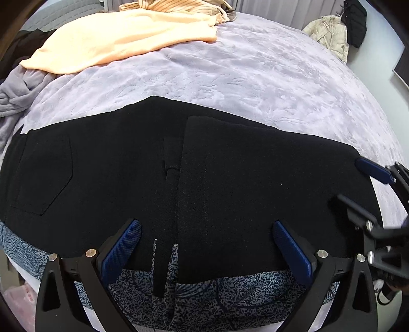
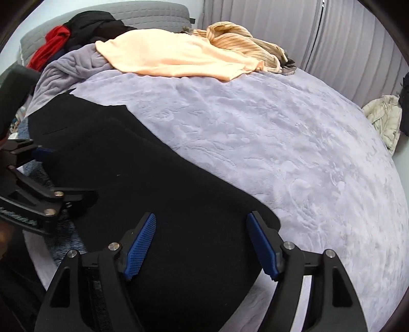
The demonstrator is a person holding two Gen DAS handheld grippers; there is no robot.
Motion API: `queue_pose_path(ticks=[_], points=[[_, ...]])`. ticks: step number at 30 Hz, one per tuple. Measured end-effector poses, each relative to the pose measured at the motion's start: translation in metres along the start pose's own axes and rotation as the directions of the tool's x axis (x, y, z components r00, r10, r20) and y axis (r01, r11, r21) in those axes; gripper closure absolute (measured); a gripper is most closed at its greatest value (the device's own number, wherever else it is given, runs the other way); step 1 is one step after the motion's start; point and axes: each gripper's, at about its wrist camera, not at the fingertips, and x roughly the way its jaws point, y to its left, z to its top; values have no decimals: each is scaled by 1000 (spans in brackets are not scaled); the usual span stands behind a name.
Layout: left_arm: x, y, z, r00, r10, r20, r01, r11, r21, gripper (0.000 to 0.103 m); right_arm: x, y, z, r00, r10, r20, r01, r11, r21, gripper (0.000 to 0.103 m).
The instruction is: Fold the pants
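Black pants (image 1: pixel 230 178) lie flat and folded on the lavender blanket (image 1: pixel 255 81), along the near edge of the bed, with a back pocket showing at their left end. My left gripper (image 1: pixel 205 226) is open just above the near edge of the pants, with nothing pinched between its blue pads. At the right edge of this view my right gripper (image 1: pixel 355 184) reaches over the right end of the pants. In the right wrist view the right gripper (image 2: pixel 202 217) stands open over that rounded end of the pants (image 2: pixel 153 178). My left gripper (image 2: pixel 64 175) shows at the left.
A peach garment (image 1: pixel 115 43) and a striped one (image 1: pixel 179 5) lie at the far side of the bed. A grey fleece bundle (image 1: pixel 15 94) lies at the left and a cream jacket (image 1: pixel 329 33) beyond the bed. A patterned blue sheet (image 1: pixel 204 301) hangs at the near edge.
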Motion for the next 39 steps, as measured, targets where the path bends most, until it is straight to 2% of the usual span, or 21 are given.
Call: queue_pose_path(ticks=[4,9,12,15,17,19,21,23,25,27,30,33,36,38,39], points=[[2,-1,-1,1000,6,8,-6,1000,3,0,-19,25,-25,1000,-3,17,3,999,-42,26],[0,0,-1,1000,0,18,0,1000,11,0,-41,35,-43,1000,-22,14,22,1000,15,26],[-9,4,1,1000,-8,21,8,1000,-1,0,-46,36,-29,1000,-10,20,10,1000,5,26],[-30,15,1,993,66,94,-65,998,-15,0,-37,40,-10,999,5,36,-5,1000,2,23],[-40,30,0,990,85,113,-81,996,-46,0,-15,49,3,999,48,-13,-48,999,-22,23],[-37,50,-4,992,103,79,-96,992,-86,0,7,61,11,996,71,-61,-75,996,-56,23],[-34,72,-10,999,20,48,-13,989,-147,0,13,70,21,994,102,-49,-105,992,-66,22],[-41,82,-13,998,-3,62,15,984,-178,0,21,78,33,990,126,-69,-131,989,-69,22],[-54,89,-15,994,26,109,-5,981,-193,0,28,83,42,987,131,-90,-138,988,-71,21],[-59,100,-13,992,42,122,-16,978,-207,0,31,88,49,985,143,-97,-149,987,-59,21],[-55,120,-12,982,167,87,-143,962,-234,0,36,99,56,983,156,-98,-163,984,-74,21],[-49,144,-16,982,180,63,-154,945,-289,0,40,105,67,986,146,-83,-152,986,-68,21],[-41,167,-25,974,222,48,-192,917,-348,0,41,106,77,973,220,-69,-221,975,-8,21],[-26,172,-28,965,263,23,-241,911,-334,0,51,118,82,964,248,-100,-251,968,-14,20],[-27,172,-29,965,261,26,-239,914,-328,0,59,130,83,965,227,-130,-236,970,-55,15]])
